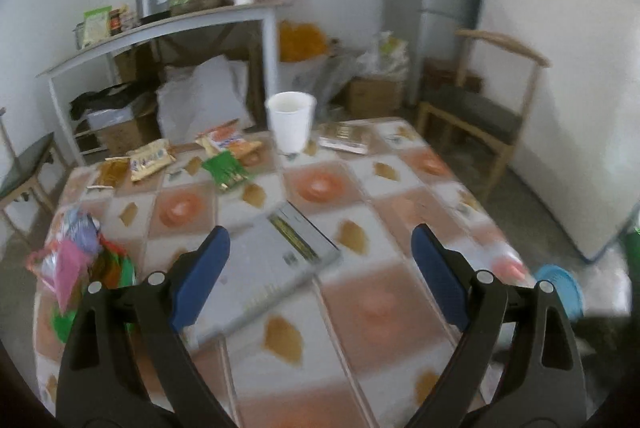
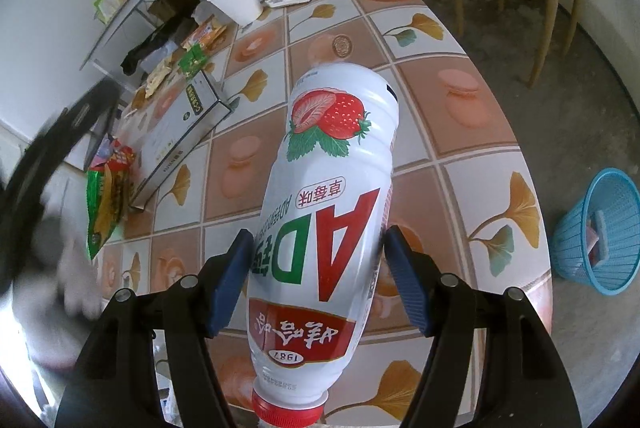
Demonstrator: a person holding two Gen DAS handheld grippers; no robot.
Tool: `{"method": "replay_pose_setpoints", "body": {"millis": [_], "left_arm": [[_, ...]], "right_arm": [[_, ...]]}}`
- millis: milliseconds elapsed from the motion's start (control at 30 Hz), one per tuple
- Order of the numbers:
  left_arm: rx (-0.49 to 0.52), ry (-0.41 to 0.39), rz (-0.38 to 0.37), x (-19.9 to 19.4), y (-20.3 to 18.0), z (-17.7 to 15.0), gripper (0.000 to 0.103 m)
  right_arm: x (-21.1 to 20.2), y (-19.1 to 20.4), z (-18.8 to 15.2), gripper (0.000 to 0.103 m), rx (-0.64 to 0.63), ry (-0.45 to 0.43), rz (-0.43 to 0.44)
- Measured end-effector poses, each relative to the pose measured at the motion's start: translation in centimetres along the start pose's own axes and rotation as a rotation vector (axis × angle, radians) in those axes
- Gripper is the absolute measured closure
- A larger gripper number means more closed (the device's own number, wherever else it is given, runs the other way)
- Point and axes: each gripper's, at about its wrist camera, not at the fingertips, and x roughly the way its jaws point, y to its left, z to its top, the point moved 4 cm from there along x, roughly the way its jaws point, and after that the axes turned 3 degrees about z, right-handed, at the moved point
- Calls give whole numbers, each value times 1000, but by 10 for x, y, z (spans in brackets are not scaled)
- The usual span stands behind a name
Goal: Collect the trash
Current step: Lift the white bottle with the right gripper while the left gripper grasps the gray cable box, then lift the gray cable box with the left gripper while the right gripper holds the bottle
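Note:
My right gripper is shut on a white strawberry-milk bottle with a red cap, held above the tiled table. A blue mesh trash basket stands on the floor to the right of the table; it also shows in the left wrist view. My left gripper is open and empty above a flat grey box. A white paper cup, snack wrappers and a flat packet lie at the far side. Crumpled wrappers lie at the left edge.
A wooden chair stands at the far right of the table, another chair at the left. A cluttered shelf unit, boxes, bags and a fridge line the back wall.

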Motion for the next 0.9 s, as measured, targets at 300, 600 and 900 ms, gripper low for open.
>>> {"method": "replay_pose_setpoints", "body": {"millis": [300,600,900], "left_arm": [[-182,303,129,128,56,6,15],[-185,349,2,117,36,-25,15],[-44,317,-87,78,-15,-53,15]], "right_arm": [[0,-2,1,37,-4,6,22],[5,-7,-4,39,4,31,55],[0,-13,-7,40,36,9,51]]}}
